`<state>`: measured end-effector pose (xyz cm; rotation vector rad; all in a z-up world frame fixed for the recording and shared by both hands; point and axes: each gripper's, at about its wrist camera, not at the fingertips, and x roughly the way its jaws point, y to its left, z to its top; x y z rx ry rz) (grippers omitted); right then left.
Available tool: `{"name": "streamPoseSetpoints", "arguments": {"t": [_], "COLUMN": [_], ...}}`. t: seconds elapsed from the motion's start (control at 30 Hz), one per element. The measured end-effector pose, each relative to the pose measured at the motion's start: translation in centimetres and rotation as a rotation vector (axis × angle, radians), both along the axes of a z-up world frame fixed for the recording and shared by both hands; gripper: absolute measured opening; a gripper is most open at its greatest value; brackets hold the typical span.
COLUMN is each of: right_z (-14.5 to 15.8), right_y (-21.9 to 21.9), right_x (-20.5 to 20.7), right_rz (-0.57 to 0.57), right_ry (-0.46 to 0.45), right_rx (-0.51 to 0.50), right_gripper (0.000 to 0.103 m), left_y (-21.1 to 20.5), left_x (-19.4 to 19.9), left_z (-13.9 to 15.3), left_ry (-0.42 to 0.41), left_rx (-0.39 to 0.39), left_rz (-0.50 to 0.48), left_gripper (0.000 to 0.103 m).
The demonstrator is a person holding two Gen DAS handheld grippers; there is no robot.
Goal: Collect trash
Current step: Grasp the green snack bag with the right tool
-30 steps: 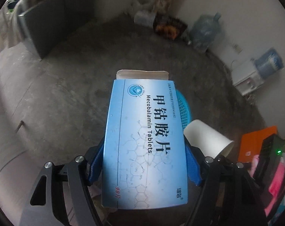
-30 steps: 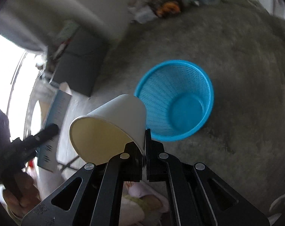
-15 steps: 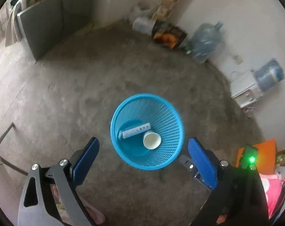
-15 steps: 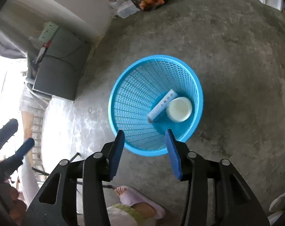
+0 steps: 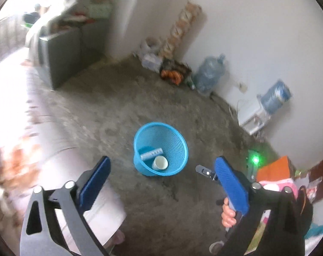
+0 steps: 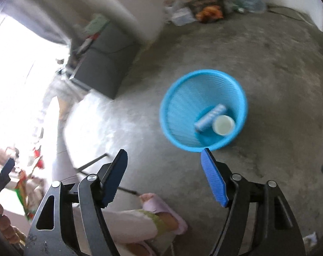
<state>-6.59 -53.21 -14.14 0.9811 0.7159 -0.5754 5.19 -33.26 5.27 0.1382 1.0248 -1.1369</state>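
Looking down from both wrist cams, the blue basket (image 5: 160, 148) is sitting on the concrete floor (image 5: 110, 106) with two bits of trash already in it: a white paper cup (image 5: 160, 162) lying at the bottom and a pale blue tablet box (image 5: 151, 153) right beside it, pretty much touching. Same pair shows in the right view, cup (image 6: 223, 124) next to box (image 6: 210, 117), both well inside the basket (image 6: 178, 108).

So I'd say the drop-off part is done for these two. Whether more trash is left to grab, can't really tell. There's clutter along the far wall, water jugs (image 5: 209, 74) and some bags, plus colorful stuff off to the edges, but it's blurry and I wouldn't bet on any of it counting as trash for this job.

Tool status: the left tool (image 5: 161, 183) has its blue pads spread wide apart, nothing between them, touching nothing, hanging above the floor on the near side of the basket. The right tool (image 6: 164, 177) is the same deal, fingers wide apart and empty, with the basket just past its right fingertip in the view. Both views are a bit motion-smeared, so fine detail is iffy.
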Motion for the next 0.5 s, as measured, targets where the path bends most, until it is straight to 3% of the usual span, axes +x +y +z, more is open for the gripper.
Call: {"name": "streamPoseSetpoints", "arguments": {"t": [0.2, 0.3, 0.5], "right_z": [5.5, 7.2, 8.8], "right_y": [3.3, 6.1, 13.3], "right_x": [6.4, 9.6, 15.9], "right_rz": [0.210, 0.326, 0.570], "right_ry": [-0.126, -0.180, -0.269], "right_rx": [-0.074, -0.064, 0.003], "right_gripper": [0.068, 0.068, 0.068], "left_y": [12.2, 18.7, 29.3], "left_x": [1.4, 1.5, 1.9], "left_z": [4.0, 4.1, 2.3], "left_ry": [-0.060, -0.094, -0.118], "left_rx": [-0.100, -0.165, -0.159], "left_rz": [0.204, 0.328, 0.577], "left_gripper": [0.098, 0.097, 0.097]}}
